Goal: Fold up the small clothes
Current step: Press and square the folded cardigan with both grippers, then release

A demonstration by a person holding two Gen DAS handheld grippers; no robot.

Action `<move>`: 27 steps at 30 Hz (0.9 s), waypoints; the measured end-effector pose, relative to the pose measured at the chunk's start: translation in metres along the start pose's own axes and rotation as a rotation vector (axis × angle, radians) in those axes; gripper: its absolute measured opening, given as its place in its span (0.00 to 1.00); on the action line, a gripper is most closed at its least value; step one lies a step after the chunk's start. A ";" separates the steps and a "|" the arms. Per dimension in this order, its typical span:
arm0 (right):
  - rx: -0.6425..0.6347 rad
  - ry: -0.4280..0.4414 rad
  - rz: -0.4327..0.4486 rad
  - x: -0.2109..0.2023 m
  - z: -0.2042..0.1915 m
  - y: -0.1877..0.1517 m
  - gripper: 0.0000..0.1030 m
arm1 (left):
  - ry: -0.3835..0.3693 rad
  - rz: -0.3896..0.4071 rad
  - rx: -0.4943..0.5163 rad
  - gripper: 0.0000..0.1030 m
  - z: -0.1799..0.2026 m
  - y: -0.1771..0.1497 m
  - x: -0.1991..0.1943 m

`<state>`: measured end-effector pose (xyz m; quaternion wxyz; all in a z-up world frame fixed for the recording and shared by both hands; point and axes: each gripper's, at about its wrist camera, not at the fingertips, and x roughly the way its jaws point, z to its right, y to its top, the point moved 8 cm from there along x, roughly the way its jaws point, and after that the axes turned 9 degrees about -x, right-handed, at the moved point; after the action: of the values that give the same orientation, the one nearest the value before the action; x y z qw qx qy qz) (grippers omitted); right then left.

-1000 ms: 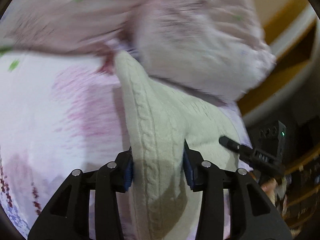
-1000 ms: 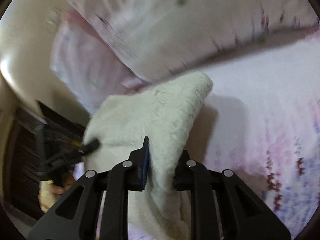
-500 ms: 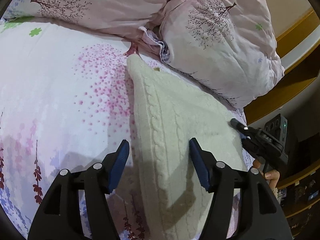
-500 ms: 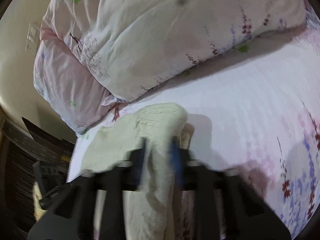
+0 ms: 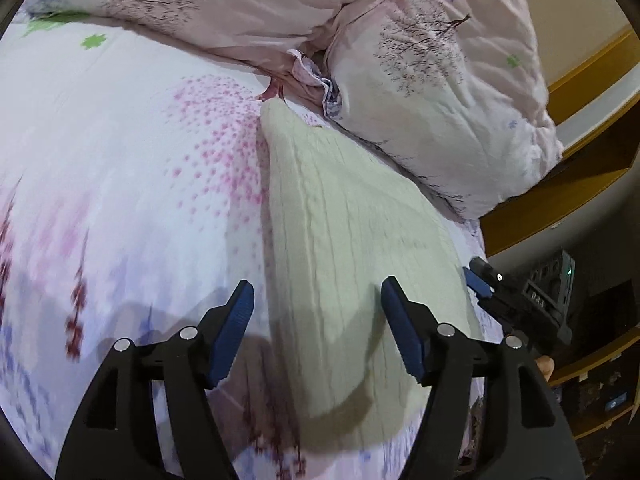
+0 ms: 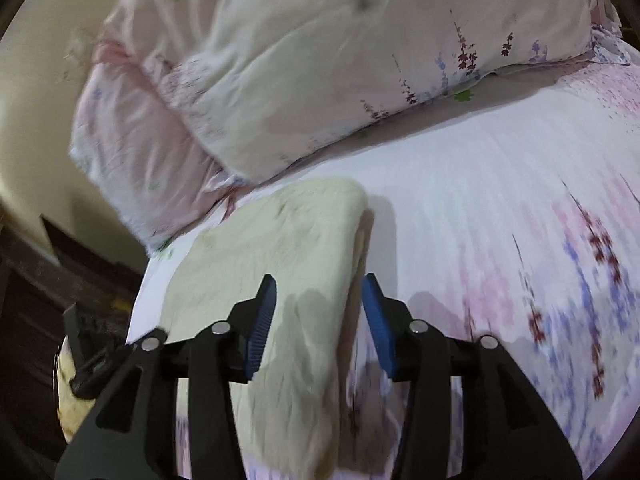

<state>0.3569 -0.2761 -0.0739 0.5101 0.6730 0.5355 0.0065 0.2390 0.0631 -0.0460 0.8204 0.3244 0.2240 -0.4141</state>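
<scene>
A cream cable-knit garment [image 5: 352, 248] lies folded flat on the flowered bedsheet [image 5: 120, 168], close to the pillows. My left gripper [image 5: 316, 312] is open and empty, just above the garment's near left edge. In the right wrist view the same garment [image 6: 280, 248] lies by the bed's left edge. My right gripper [image 6: 318, 308] is open and empty, its jaws either side of the garment's near right edge. The right gripper also shows in the left wrist view [image 5: 516, 300], past the garment's right side.
Two pink flowered pillows [image 5: 436, 80] lie against the garment's far side; they also show in the right wrist view [image 6: 320, 68]. The bed's edge and dark wooden furniture [image 5: 592, 380] are on the right. The bedsheet [image 6: 500, 220] stretches away beside the garment.
Both grippers have let go of the cream garment and opened. The garment has dropped from hanging in the jaws to lying flat on the bed. Both grippers have drawn back a little.
</scene>
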 end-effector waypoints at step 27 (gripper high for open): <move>-0.454 -0.215 0.037 -0.042 -0.082 -0.067 0.22 | 0.295 0.206 0.483 0.64 0.047 -0.061 -0.026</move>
<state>0.2460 -0.2568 -0.0584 0.7020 0.5478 0.4505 0.0640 0.1785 0.0159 -0.0178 0.7157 0.5879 0.2017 -0.3186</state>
